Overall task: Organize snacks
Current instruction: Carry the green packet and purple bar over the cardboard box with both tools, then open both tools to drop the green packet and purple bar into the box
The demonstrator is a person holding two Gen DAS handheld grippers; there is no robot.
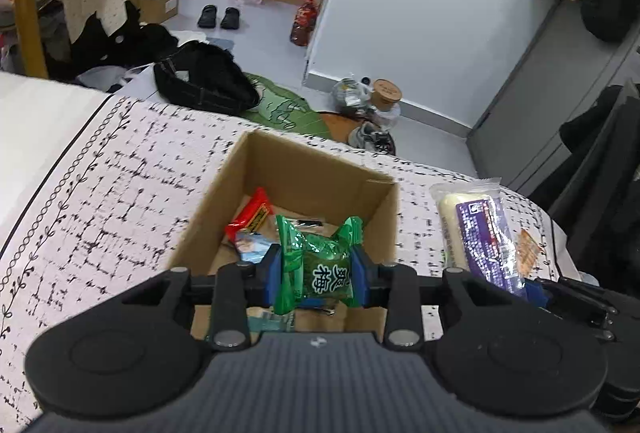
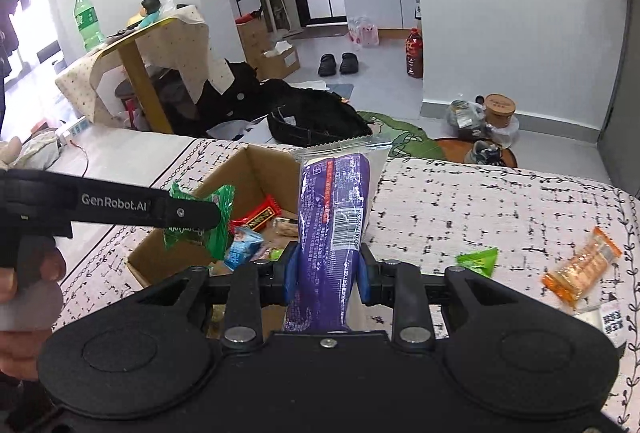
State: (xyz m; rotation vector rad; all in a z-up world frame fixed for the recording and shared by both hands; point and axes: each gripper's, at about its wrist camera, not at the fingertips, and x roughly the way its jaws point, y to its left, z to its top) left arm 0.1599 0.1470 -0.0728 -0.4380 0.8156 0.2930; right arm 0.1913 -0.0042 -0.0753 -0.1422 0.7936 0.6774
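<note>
My left gripper [image 1: 317, 275] is shut on a green plum-candy packet [image 1: 316, 265] and holds it over the open cardboard box [image 1: 288, 161]. The box holds a red packet [image 1: 250, 215] and a blue packet [image 1: 250, 245]. My right gripper [image 2: 326, 273] is shut on a long purple-and-white snack pack [image 2: 334, 217] and holds it upright just right of the box [image 2: 244, 169]. The left gripper and its green packet [image 2: 198, 229] show at the left of the right wrist view. The purple pack also shows in the left wrist view [image 1: 480, 229].
On the patterned cloth [image 2: 500, 201], right of the box, lie a small green triangular packet [image 2: 478, 261] and an orange snack packet [image 2: 582, 267]. Beyond the cloth's far edge the floor holds a black bag [image 1: 204, 79], shoes and clutter.
</note>
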